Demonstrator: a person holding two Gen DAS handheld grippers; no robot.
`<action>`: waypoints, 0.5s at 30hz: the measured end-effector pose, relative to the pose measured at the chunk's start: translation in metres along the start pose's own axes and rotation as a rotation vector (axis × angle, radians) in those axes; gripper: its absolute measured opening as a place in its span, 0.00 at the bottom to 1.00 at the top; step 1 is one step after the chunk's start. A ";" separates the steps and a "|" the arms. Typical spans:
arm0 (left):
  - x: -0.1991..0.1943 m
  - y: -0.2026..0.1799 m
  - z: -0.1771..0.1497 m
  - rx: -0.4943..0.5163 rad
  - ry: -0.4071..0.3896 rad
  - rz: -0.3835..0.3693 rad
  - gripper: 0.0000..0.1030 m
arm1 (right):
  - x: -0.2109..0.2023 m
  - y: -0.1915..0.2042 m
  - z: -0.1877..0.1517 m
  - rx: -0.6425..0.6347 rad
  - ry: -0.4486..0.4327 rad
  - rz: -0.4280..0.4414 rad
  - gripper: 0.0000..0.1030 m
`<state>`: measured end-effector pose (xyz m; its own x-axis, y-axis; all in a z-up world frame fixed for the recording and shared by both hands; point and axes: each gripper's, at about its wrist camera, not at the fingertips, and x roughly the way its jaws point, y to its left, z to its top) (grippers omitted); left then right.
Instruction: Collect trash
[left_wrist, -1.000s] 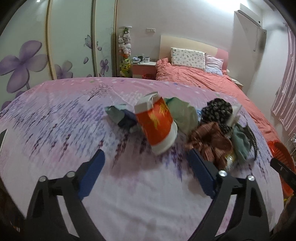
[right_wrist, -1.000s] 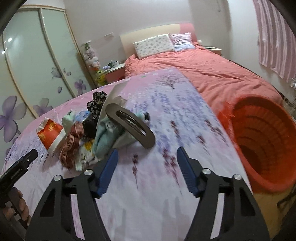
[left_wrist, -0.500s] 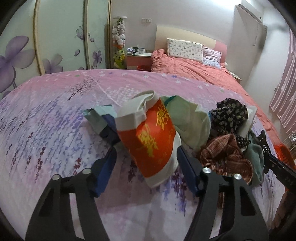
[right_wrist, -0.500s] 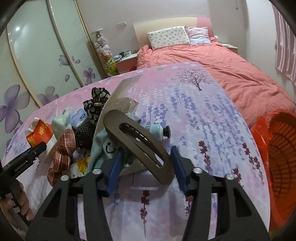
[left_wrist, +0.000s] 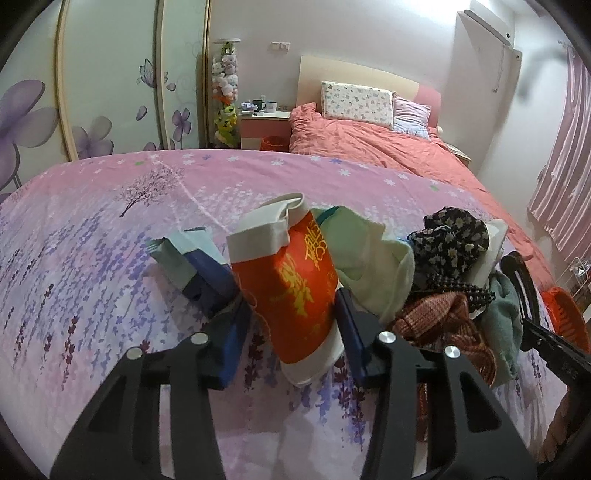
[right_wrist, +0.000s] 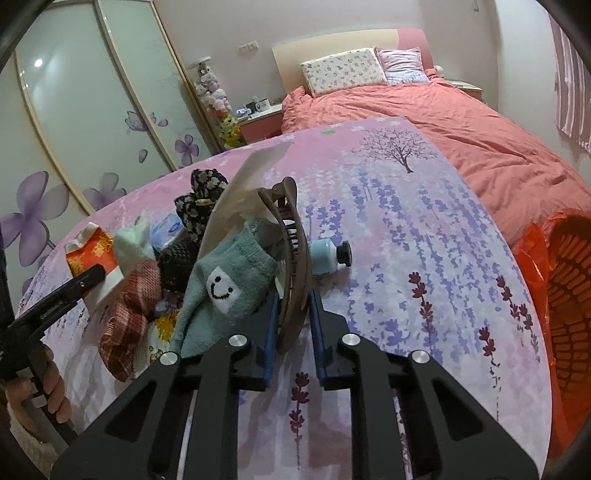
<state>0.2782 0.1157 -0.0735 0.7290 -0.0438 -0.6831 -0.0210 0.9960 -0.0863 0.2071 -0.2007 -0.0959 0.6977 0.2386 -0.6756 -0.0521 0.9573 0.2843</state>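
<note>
Lying on pink floral worktop (left_wrist: 92, 229), red carton (left_wrist: 291, 284) w/ long axis running away, spout end far; left gripper (left_wrist: 295, 328) clamped on it. Right gripper (right_wrist: 291, 325) pinching brown hair clip (right_wrist: 291, 258), lengthwise away.

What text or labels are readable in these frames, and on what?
Orange carton: large yellow Chinese characters, too distorted to read.
Left gripper arm: small embossed lettering, too blurred to read.
Teal sock: a smiley face, no words.
Blue packet: print too small to read.
Nothing else carries text.
</note>
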 end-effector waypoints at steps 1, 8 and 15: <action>0.000 0.000 0.001 0.000 -0.002 0.001 0.44 | -0.001 0.001 0.000 0.000 -0.004 0.000 0.14; -0.009 0.005 0.004 0.003 -0.026 -0.013 0.38 | -0.012 -0.005 -0.004 0.019 -0.025 -0.004 0.14; -0.024 0.007 0.002 0.016 -0.046 -0.017 0.37 | -0.018 -0.005 -0.005 0.012 -0.026 -0.018 0.12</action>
<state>0.2618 0.1235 -0.0558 0.7597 -0.0571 -0.6477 0.0018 0.9963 -0.0857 0.1912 -0.2093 -0.0889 0.7169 0.2169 -0.6626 -0.0307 0.9593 0.2808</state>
